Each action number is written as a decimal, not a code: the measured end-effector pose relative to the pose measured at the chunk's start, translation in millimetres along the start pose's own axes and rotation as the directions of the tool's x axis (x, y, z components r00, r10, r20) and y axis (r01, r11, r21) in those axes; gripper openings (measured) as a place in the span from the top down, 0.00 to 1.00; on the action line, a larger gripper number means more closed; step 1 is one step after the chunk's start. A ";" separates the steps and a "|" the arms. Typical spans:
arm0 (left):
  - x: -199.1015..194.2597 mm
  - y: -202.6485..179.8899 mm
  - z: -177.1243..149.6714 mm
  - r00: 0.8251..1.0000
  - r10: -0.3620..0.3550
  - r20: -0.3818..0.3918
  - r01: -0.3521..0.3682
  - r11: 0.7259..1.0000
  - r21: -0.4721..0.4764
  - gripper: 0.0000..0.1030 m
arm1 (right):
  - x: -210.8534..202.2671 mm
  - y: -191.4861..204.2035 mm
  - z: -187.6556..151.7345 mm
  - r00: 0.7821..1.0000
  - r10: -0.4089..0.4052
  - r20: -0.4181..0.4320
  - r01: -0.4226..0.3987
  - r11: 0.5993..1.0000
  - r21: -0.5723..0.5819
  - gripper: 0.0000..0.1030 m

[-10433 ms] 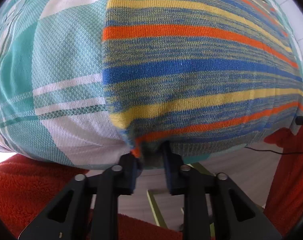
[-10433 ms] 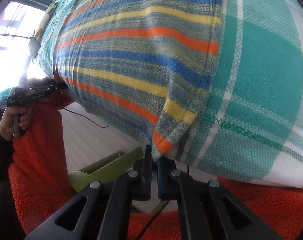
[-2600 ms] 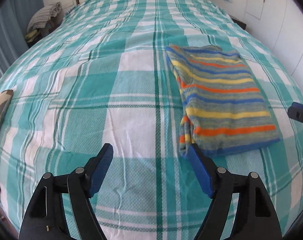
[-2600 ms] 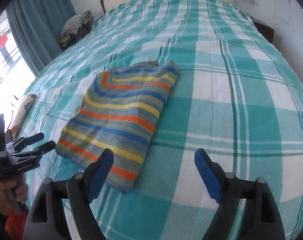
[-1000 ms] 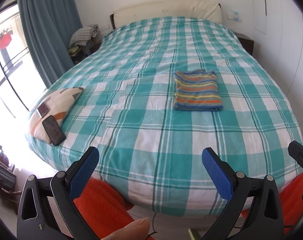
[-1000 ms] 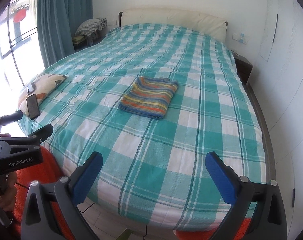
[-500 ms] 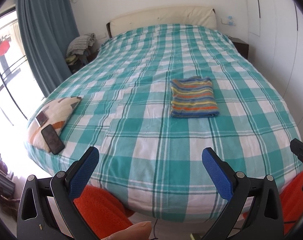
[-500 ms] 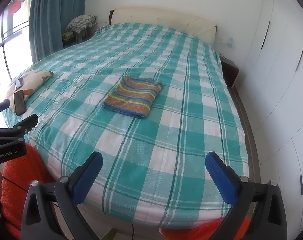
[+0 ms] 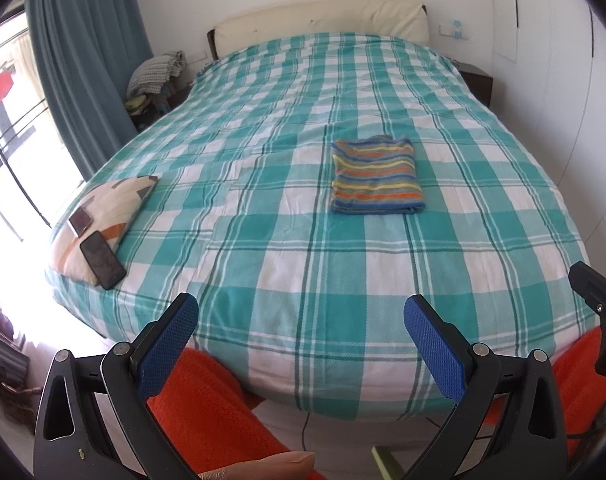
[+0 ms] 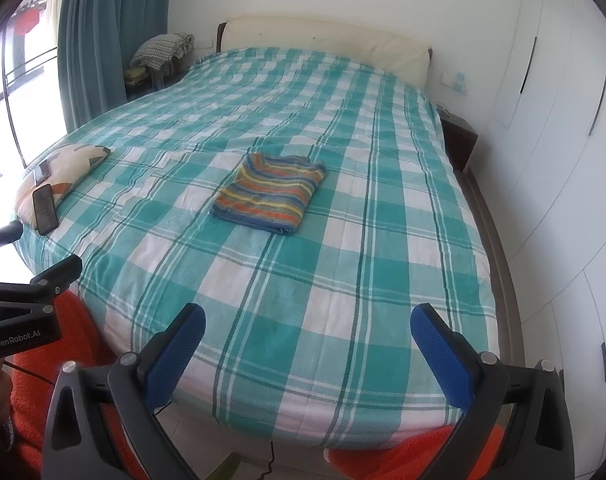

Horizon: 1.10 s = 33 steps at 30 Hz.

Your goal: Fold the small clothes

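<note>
A folded striped knit garment (image 9: 377,178) with blue, yellow and orange bands lies flat on the teal-and-white checked bed (image 9: 303,264); it also shows in the right wrist view (image 10: 271,194). My left gripper (image 9: 301,328) is open and empty, held back off the foot of the bed, far from the garment. My right gripper (image 10: 307,338) is open and empty, also well back from the bed's foot. The left gripper's body (image 10: 27,312) shows at the left edge of the right wrist view.
A patterned cushion (image 9: 99,210) with a dark phone (image 9: 103,260) on it lies at the bed's left edge. Blue curtain (image 9: 83,68) and window are left. White wardrobe doors (image 10: 563,160) and a nightstand (image 10: 459,140) are right. Orange fleece (image 9: 207,412) is below.
Both grippers have let go of the garment, opened wide and pulled far back from the bed. The garment now lies folded and looks small. In the last half second little has moved.
</note>
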<state>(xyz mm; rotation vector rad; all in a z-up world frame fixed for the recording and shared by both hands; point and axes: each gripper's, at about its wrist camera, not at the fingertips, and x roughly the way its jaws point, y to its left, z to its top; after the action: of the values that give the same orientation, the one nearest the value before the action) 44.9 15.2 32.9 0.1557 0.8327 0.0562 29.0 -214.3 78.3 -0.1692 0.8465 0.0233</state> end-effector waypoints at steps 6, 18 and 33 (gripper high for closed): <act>-12.3 0.9 -1.5 1.000 -0.012 0.008 0.012 1.000 -0.009 0.00 | -13.4 -1.4 -6.3 1.000 0.007 0.008 -0.007 1.000 0.014 0.02; -27.8 4.1 -12.1 0.999 -0.037 -0.008 0.037 0.999 -0.016 0.00 | -39.8 -1.7 -22.5 1.000 0.019 0.015 -0.020 0.999 0.029 0.02; -61.1 14.5 -26.8 1.000 -0.011 0.018 0.011 1.000 0.029 0.00 | -81.1 -6.4 -33.4 0.999 0.038 0.005 -0.039 0.999 0.039 0.02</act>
<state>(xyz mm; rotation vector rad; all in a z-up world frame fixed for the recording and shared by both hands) -15.9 25.9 62.2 0.1787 0.8162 0.0325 -49.1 -222.1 118.1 -0.1162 0.8451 0.0432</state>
